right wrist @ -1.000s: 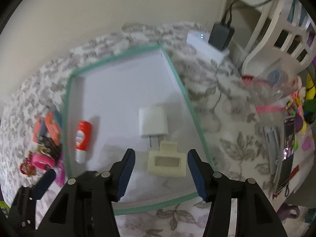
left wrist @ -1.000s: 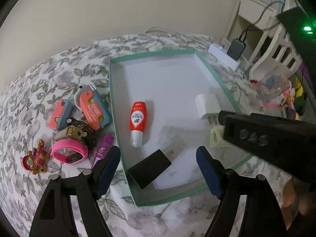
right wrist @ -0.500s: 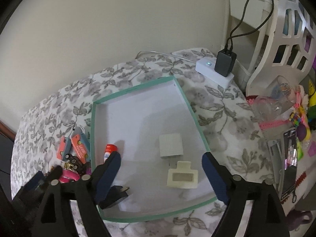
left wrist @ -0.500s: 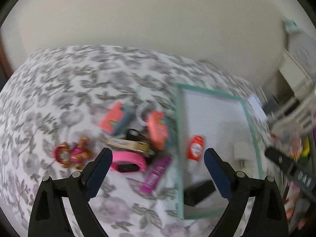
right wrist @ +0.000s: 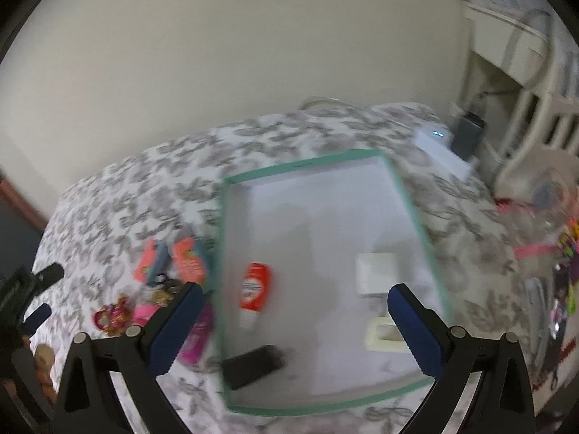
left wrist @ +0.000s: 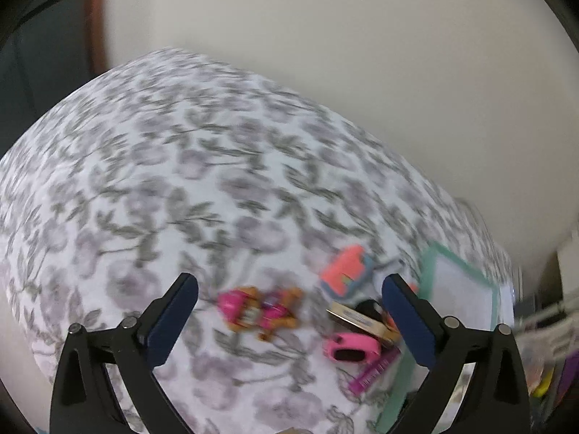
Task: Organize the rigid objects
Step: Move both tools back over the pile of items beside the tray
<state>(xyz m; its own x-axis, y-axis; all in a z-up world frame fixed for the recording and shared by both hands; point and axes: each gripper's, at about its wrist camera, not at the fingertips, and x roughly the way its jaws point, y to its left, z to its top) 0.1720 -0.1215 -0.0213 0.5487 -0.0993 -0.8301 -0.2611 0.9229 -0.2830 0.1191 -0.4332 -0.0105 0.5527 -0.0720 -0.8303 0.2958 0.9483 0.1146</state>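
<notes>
A green-rimmed white tray [right wrist: 300, 168] lies on the flowered cloth. In it are a red glue bottle [right wrist: 255, 289], a white charger [right wrist: 376, 275], a cream block [right wrist: 383, 336] and a black charger [right wrist: 253, 361]. My right gripper [right wrist: 295, 320] hovers above the tray's near half, jaws opening, nothing between them. My left gripper [left wrist: 291, 320] is over the loose pile left of the tray [left wrist: 427, 278], jaws opening and empty. Under it lie a gold-and-pink toy [left wrist: 260, 311], an orange-and-blue clip [left wrist: 343, 271], a pink band [left wrist: 351, 349] and a purple item [left wrist: 372, 372]. This view is blurred.
A white power strip [right wrist: 438, 144] with a dark adapter [right wrist: 466, 133] sits at the cloth's far right corner. White furniture [right wrist: 521, 72] and colourful clutter [right wrist: 564, 253] stand to the right. A wall rises behind. The left gripper [right wrist: 43, 294] shows at the right wrist view's left edge.
My left gripper swung left from over the tray to the loose pile, leaving the black charger in the tray. My right gripper drew back from the cream block. Both jaws widened.
</notes>
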